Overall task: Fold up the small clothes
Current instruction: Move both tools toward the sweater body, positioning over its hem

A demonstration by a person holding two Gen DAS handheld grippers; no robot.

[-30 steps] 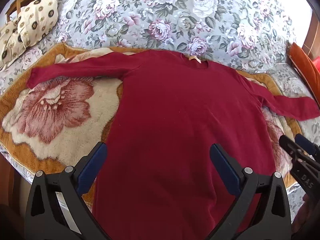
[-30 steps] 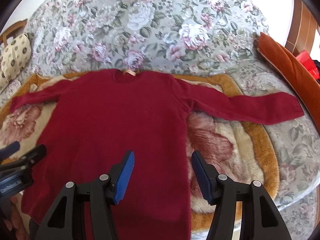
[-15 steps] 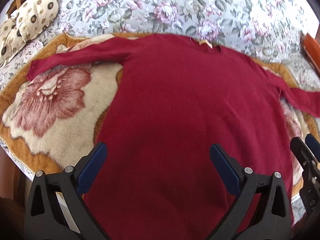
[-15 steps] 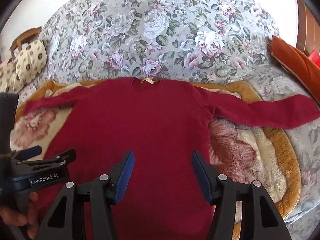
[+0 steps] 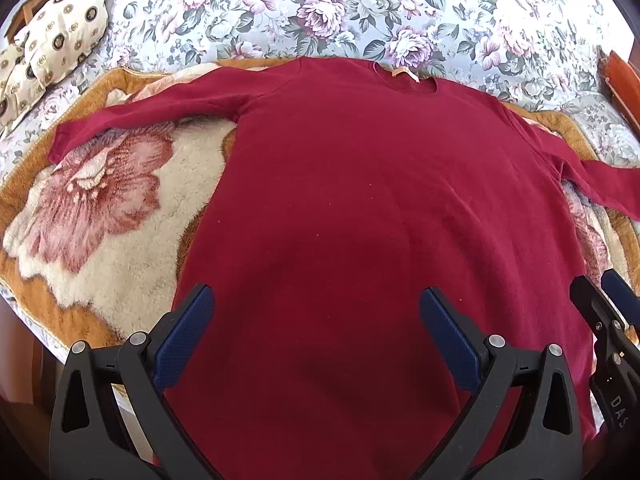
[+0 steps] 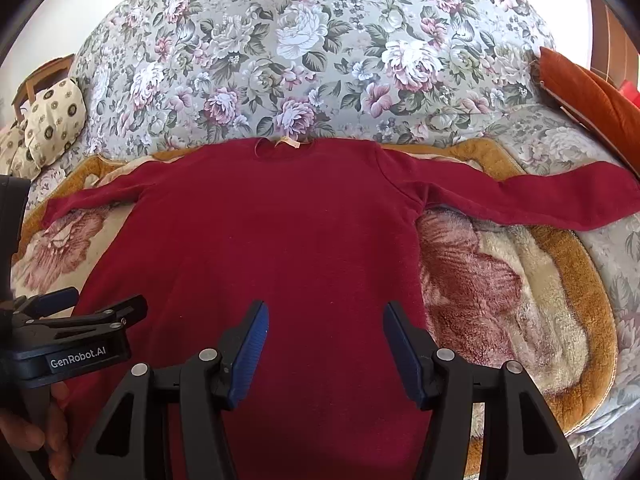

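left tool [image 5: 316,332]: jaws spread wide, nothing between the blue pads, hangs over the lower left part of the sweater body; whether the tips touch the cloth can't be told
right tool [image 6: 324,346]: jaws apart, a bit narrower than the left, holding nothing, over the lower right part of the body near its right edge
left tool seen from right wrist view: sits at far left [image 6: 86,310], black body with white lettering, a hand [image 6: 36,436] wrapped round its grip below
right tool seen from left wrist view: only its tip shows at the right edge [image 5: 608,304]
sweater [image 5: 380,220]: dark red, long sleeved, lies flat and face up, neck away from the tools, hem toward them, not folded
neck label [image 5: 404,74]: pale tag at the collar
left sleeve [image 5: 152,112]: stretched out sideways across the blanket
right sleeve [image 6: 540,196]: stretched out the other way, cuff end past the blanket rim onto the bedspread
blanket [image 5: 100,208]: fluffy cream with big pink flower and tan border, under the sweater
bedspread [image 6: 320,60]: grey floral, covers the bed beyond
pillow [image 5: 60,44]: cream with dark round motifs, far left
orange cushion [image 6: 588,96]: far right, on the bed edge
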